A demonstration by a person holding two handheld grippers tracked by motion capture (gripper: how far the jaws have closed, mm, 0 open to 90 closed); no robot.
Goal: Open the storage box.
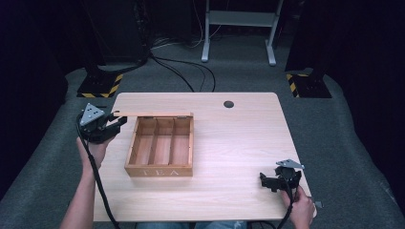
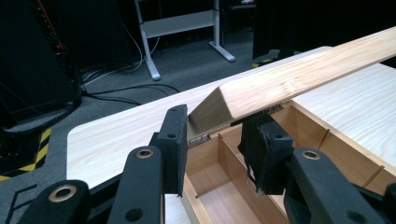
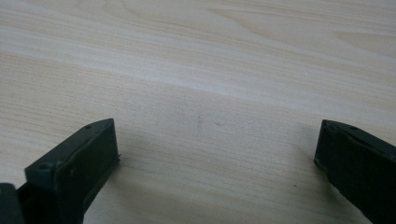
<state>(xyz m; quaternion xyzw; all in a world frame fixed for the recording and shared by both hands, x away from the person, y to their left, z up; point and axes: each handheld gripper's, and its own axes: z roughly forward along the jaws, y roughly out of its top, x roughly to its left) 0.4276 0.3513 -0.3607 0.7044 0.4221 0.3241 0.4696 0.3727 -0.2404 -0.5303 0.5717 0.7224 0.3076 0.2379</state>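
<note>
Left gripper [image 2: 212, 144]: jaws parted astride lid [image 2: 299, 81] corner, lid's long axis running away rightward | Right gripper [image 1: 281, 180]: released, idle, far from tea box [image 1: 160, 167].

high view: above the near edge, facing forward and down on the whole table [image 1: 239, 143]. left gripper view: close at the box [image 2: 280, 154] corner, facing the far floor. right gripper view: very close, down on bare tabletop, as the high view's right shows.

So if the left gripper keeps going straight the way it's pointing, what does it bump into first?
Probably the raised lid of the wooden tea box. The left gripper has its open jaws either side of the lid's corner, so the lid comes first, though exact depth is hard to judge.
</note>
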